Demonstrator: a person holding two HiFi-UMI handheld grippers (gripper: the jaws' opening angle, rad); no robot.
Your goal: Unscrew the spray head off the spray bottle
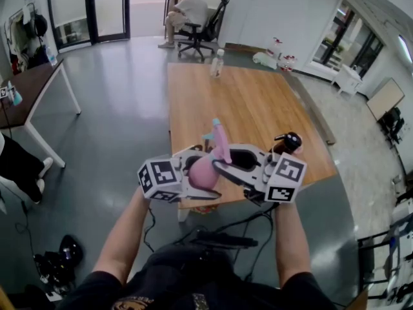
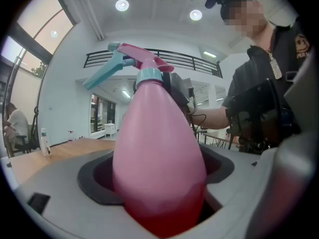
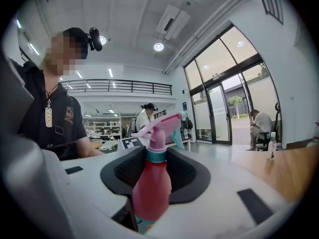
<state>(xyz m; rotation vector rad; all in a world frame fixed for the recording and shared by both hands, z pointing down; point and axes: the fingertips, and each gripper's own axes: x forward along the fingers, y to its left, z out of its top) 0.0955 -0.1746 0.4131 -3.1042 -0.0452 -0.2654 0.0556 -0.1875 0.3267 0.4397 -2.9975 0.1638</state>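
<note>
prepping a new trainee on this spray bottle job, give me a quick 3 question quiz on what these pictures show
1. True or false: the spray head is already off the pink bottle.
2. What colour is the trigger? a) black b) teal c) yellow
3. What stands at the far end of the wooden table?

Key: 1 false, it is on the bottle. 2 b. 3 a clear bottle.
</note>
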